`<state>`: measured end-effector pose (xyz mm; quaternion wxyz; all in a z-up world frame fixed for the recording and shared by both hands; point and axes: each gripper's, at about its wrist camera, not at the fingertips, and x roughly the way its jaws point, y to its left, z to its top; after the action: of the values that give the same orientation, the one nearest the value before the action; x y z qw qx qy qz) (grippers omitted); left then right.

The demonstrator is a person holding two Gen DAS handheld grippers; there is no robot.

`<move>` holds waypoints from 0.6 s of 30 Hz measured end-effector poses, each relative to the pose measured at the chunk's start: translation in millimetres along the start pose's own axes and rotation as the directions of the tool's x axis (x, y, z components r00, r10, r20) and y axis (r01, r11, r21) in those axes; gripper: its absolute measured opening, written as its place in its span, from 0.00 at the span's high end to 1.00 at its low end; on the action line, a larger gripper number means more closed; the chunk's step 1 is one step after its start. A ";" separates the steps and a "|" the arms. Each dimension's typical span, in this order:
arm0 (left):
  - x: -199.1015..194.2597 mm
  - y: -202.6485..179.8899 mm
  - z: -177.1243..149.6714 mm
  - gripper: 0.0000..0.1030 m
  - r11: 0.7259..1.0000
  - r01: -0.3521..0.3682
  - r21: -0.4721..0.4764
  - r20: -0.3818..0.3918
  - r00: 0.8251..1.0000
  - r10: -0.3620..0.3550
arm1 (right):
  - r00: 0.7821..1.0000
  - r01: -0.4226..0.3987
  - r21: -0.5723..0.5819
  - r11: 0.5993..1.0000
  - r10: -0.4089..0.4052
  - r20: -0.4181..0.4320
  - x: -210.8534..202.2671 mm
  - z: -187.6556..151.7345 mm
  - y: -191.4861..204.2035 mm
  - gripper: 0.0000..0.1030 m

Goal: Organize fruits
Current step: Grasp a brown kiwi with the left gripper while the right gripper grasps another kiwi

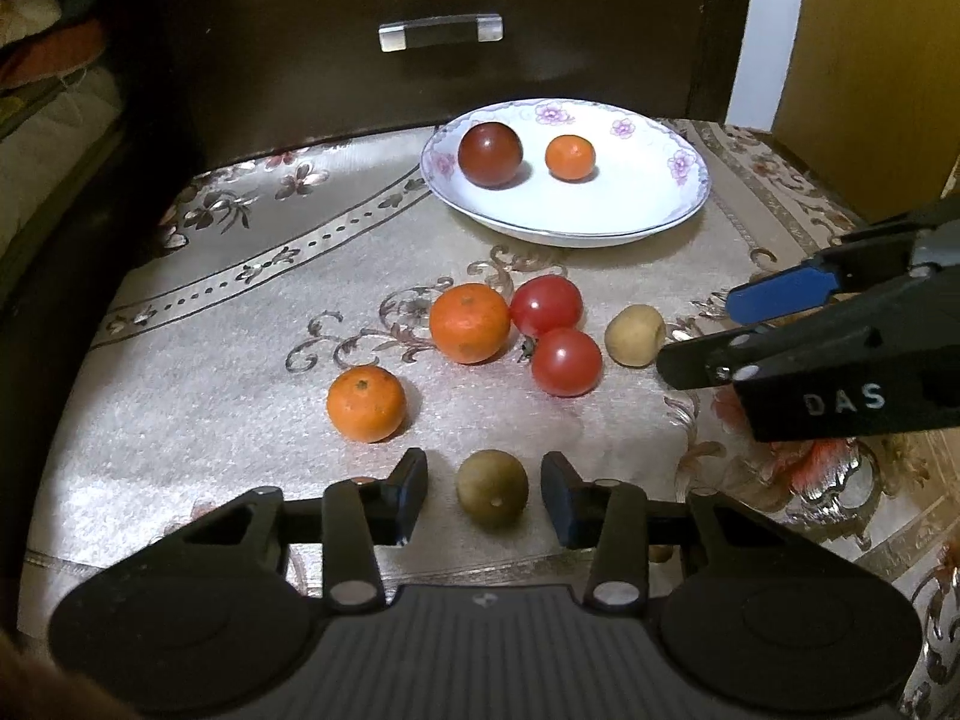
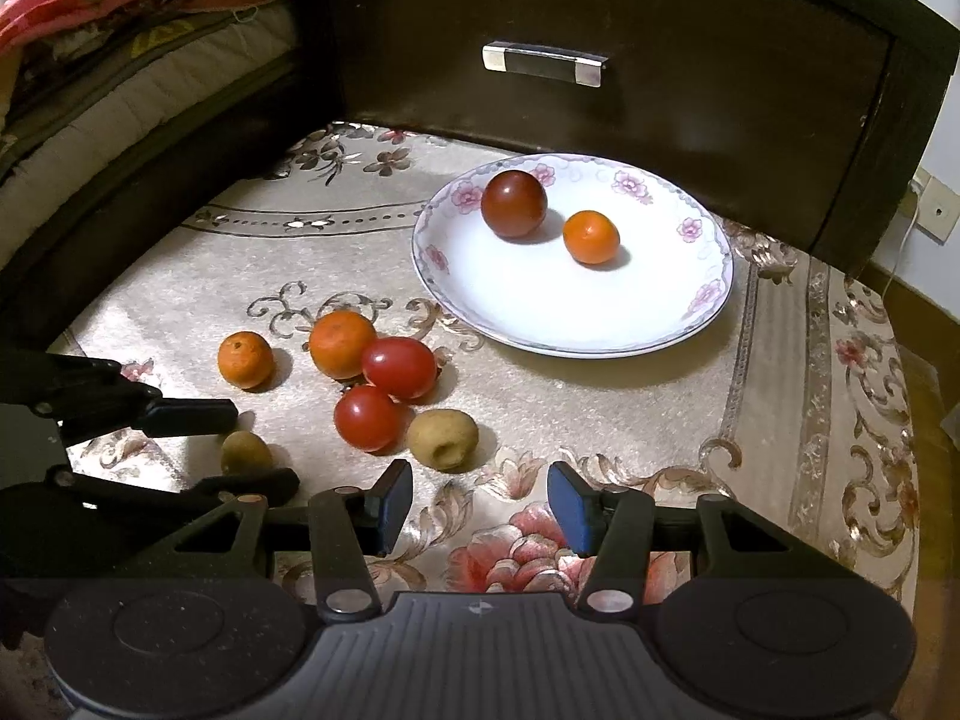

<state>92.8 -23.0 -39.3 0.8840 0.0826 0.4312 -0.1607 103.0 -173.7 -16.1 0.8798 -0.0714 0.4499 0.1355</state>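
A white floral plate (image 1: 630, 213) (image 2: 540, 312) holds a dark red tomato (image 1: 490, 154) (image 2: 514, 204) and a small orange (image 1: 570, 157) (image 2: 591, 237). On the cloth lie two oranges (image 1: 469, 323) (image 1: 366, 403), two red tomatoes (image 1: 546, 304) (image 1: 566, 361) and two brownish round fruits (image 1: 635, 335) (image 1: 492, 487). My left gripper (image 1: 485, 495) (image 2: 264, 444) is open, its fingers on either side of the nearer brown fruit (image 2: 245, 452), not touching it. My right gripper (image 2: 480, 504) (image 1: 696, 330) is open and empty, just short of the other brown fruit (image 2: 443, 438).
A dark wooden drawer front with a metal handle (image 1: 440, 32) (image 2: 543, 65) stands right behind the plate. Folded bedding (image 2: 120, 30) lies at the left. The patterned tablecloth (image 1: 240, 300) (image 2: 780, 420) covers the table.
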 end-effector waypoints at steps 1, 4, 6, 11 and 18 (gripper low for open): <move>-0.2 -1.0 0.0 0.58 1.000 0.001 0.006 0.003 1.000 -0.001 | 1.000 -0.003 0.000 1.000 0.003 -0.001 0.7 0.0 -0.4 0.54; 0.7 -1.5 1.4 0.60 1.000 0.004 0.012 0.004 1.000 -0.004 | 1.000 -0.004 -0.012 1.000 0.003 -0.004 5.1 0.4 -0.5 0.54; 1.1 -1.0 1.9 0.61 1.000 0.012 0.007 0.004 1.000 -0.012 | 1.000 0.001 -0.022 1.000 -0.001 -0.005 8.7 1.7 0.4 0.54; 1.3 -3.3 2.6 0.64 1.000 0.013 0.017 0.002 1.000 -0.013 | 1.000 -0.008 -0.032 0.999 0.009 0.008 14.9 7.6 2.2 0.55; 2.1 -6.2 3.6 0.64 1.000 0.006 0.031 0.006 1.000 -0.006 | 1.000 0.000 -0.055 0.998 0.000 -0.003 28.4 9.0 7.1 0.55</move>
<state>94.5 -30.2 -38.7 0.8835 0.0945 0.4262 -0.1701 123.6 -159.7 -33.8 0.8769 -0.0959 0.4472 0.1478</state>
